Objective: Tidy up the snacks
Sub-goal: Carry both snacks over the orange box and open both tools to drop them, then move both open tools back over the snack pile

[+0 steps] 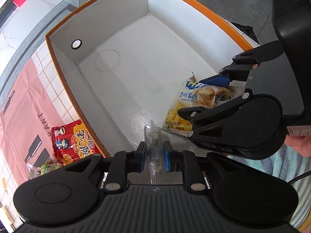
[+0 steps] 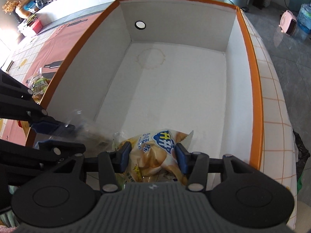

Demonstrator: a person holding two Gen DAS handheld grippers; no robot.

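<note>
A large box with an orange rim (image 1: 62, 50) (image 2: 254, 77) fills both views; its white floor is bare apart from a ring stain. My left gripper (image 1: 154, 155) (image 2: 70, 136) points down over the box's near end, shut on a clear plastic snack packet (image 1: 153, 136) (image 2: 87, 134). Just to its right, my right gripper (image 2: 153, 158) (image 1: 198, 97) is shut on a yellow potato-sticks bag (image 2: 153, 151) (image 1: 184, 104), whose lower end hangs close to the box floor.
Left of the box, a red snack packet (image 1: 77, 141) and green-wrapped snacks (image 1: 48, 167) (image 2: 38, 83) lie on the pink and white gridded tablecloth (image 1: 23, 101). A person's hand (image 1: 299, 141) shows at the right. A black bag (image 2: 301, 155) sits beyond the table's right edge.
</note>
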